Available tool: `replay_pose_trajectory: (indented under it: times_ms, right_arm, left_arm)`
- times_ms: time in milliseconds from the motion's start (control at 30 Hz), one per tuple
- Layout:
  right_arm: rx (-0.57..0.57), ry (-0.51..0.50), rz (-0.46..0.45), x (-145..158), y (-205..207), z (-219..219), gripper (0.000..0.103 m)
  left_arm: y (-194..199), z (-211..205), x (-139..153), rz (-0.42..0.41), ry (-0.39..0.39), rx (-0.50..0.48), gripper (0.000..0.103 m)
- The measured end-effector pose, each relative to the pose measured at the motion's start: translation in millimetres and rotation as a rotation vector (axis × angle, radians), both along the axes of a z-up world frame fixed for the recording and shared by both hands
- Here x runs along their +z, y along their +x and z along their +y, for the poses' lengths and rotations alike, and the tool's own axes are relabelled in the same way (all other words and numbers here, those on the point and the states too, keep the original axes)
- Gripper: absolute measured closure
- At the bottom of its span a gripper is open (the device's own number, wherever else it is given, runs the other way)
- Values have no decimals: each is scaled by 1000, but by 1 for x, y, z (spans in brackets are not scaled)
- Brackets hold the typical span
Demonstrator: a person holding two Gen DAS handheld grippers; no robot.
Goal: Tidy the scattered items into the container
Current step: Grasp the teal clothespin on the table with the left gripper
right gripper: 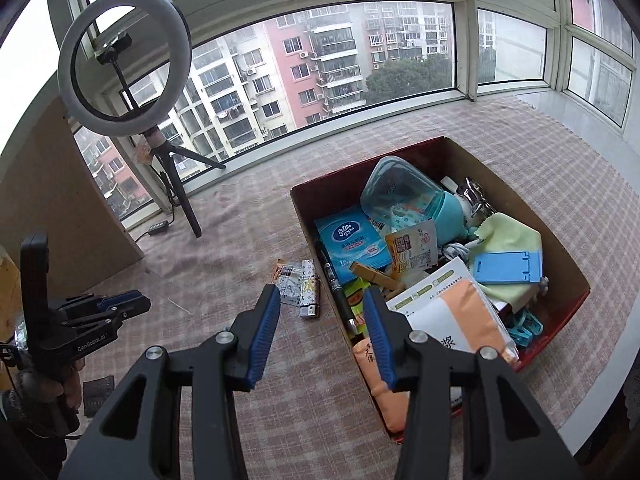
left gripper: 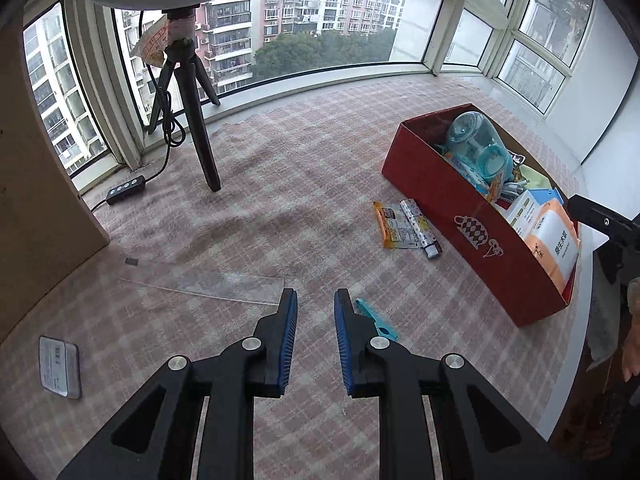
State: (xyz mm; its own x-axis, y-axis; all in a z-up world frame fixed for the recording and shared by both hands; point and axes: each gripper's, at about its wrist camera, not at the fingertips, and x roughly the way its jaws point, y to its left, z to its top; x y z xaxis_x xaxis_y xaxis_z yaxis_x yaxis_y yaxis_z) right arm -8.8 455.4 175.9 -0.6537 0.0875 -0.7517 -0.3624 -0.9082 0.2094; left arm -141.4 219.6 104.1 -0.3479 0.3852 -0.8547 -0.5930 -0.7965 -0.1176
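The red cardboard box (left gripper: 460, 204) stands on the checked cloth at the right, filled with several items, among them a teal bottle (left gripper: 478, 144) and tissue packs. Outside it lie an orange snack packet (left gripper: 394, 226) and a patterned lighter (left gripper: 420, 222), side by side near its left wall. A turquoise clip (left gripper: 378, 320) lies just right of my left gripper (left gripper: 316, 300), which is open and holds nothing. My right gripper (right gripper: 320, 300) is open and empty above the red box's (right gripper: 308, 224) near-left wall, with the packet (right gripper: 288, 280) and lighter (right gripper: 310, 298) just beyond its left finger.
A ring light on a tripod (left gripper: 196, 120) stands by the window, its cable controller (left gripper: 126, 189) on the cloth. A brown board (left gripper: 40, 180) leans at the left. A clear plastic strip (left gripper: 208, 280) and a small flat card (left gripper: 60, 368) lie on the cloth at the left.
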Motion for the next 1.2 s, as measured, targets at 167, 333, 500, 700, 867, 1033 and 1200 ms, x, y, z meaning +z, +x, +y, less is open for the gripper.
replay_pose_trajectory:
  times_ms: [167, 333, 500, 700, 867, 1033, 1200]
  right_arm:
    - [45, -18, -45, -27, -15, -29, 61]
    - [58, 8, -89, -50, -22, -41, 61]
    - [62, 12, -119, -70, -28, -44, 61]
    - [52, -2, -142, -90, -39, -40, 61]
    - [50, -3, -143, -97, -45, -38, 61]
    - [57, 6, -153, -102, -56, -40, 61]
    - [42, 4, -160, -111, -66, -38, 60]
  left_arm:
    - [18, -2, -28, -69, 40, 33, 84]
    - [33, 13, -52, -121, 72, 60, 73]
    - [40, 34, -68, -128, 51, 86, 62]
    - [37, 48, -88, -129, 12, 131, 61]
    - [31, 54, -91, -82, -19, 173, 61]
    - [30, 54, -91, -49, -31, 177, 67]
    - [23, 45, -90, -54, -5, 177, 86]
